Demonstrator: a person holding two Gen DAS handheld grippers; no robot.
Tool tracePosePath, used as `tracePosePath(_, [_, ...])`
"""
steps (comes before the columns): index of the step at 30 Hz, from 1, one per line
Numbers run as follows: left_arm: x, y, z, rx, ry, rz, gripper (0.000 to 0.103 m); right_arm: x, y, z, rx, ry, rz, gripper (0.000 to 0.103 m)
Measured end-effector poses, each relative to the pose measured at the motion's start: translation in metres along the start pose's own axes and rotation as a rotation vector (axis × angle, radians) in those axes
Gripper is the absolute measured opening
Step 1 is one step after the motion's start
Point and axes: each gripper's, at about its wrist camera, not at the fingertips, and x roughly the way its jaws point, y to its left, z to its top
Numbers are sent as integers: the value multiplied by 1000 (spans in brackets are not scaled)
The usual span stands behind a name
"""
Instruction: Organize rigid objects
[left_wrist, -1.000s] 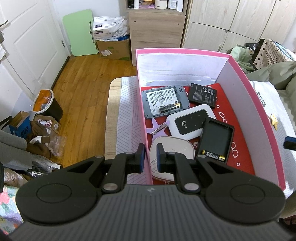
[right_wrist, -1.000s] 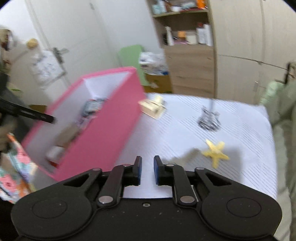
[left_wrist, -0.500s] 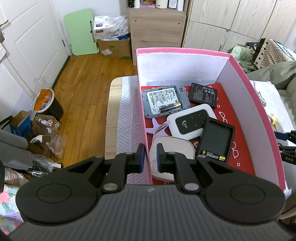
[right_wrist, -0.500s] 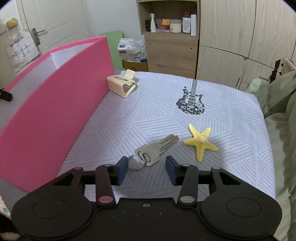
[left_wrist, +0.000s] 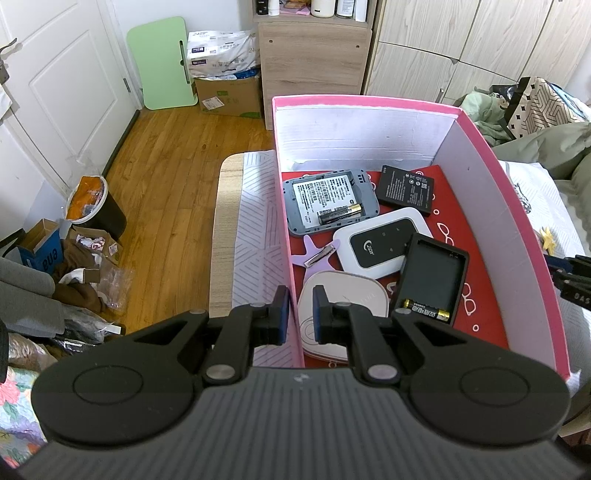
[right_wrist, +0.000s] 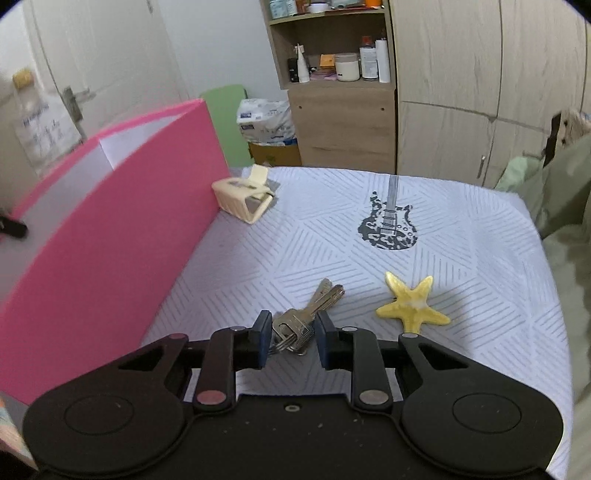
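Keys (right_wrist: 301, 325) lie between the closing right tool's (right_wrist: 290, 341) pads, while the left tool (left_wrist: 299, 314) clamps the pink box's (left_wrist: 517, 206) near-left wall.

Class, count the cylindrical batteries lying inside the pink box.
2. One battery lies on the grey device's open back; the other battery sits inside the black tray. More may be hidden under the other items.

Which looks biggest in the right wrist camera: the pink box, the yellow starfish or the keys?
1. pink box, by far.
2. yellow starfish and keys look about alike; the keys are partly hidden by the right gripper, so unsure.
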Motion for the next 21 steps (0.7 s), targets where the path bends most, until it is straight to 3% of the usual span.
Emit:
tracePosePath(12, [0, 1, 0, -1, 1, -1, 10, -23, -6, 24, 106, -54, 163, 29])
tracePosePath(21, [0, 1, 0, -1, 0, -1, 10, -60, 23, 55, 30, -132, 288, 29])
